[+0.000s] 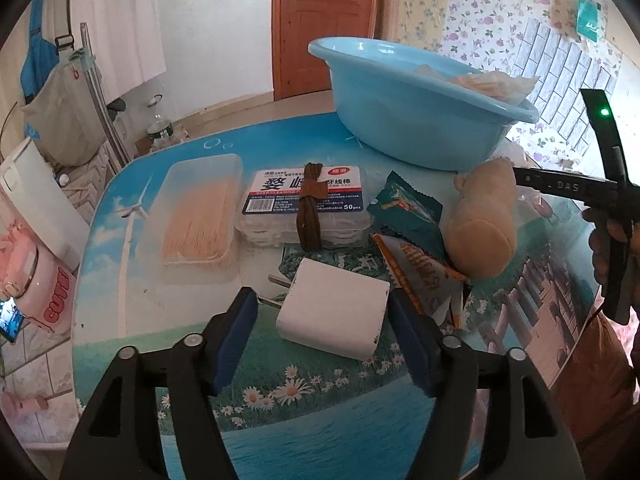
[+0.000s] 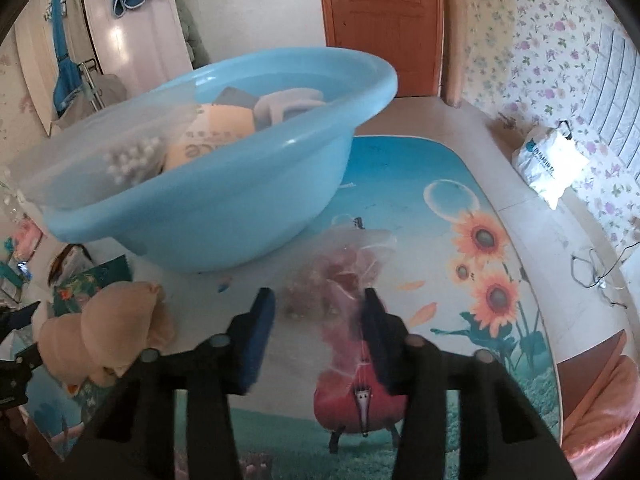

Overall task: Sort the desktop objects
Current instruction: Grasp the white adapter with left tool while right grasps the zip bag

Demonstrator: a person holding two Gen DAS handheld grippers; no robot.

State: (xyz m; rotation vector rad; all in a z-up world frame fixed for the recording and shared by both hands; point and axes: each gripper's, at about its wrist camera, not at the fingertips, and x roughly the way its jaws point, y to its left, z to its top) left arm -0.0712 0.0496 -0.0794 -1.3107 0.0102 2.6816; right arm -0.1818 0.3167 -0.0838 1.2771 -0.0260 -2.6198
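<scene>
A white charger plug point(image 1: 336, 312) lies on the picture-printed table between the fingers of my left gripper point(image 1: 324, 300), which stands open; a gap shows at the left pad. My right gripper point(image 2: 318, 300) is open, its tips at the near end of a clear plastic bag point(image 2: 344, 264) of pinkish-brown bits; no pad visibly presses it. A tan plush toy point(image 1: 480, 220) point(image 2: 100, 332) lies left of the right gripper. The blue basin point(image 1: 400, 120) point(image 2: 200, 208) behind holds a bag of cotton swabs, a beige item and a grey clip.
A clear toothpick box point(image 1: 200, 216), a floss-pick box point(image 1: 340, 200) with a brown cord bundle point(image 1: 310, 208) on it, a teal packet point(image 1: 408, 212) and an orange packet point(image 1: 424, 276) crowd the table beyond the plug. A white bag point(image 2: 552, 164) sits on the floor.
</scene>
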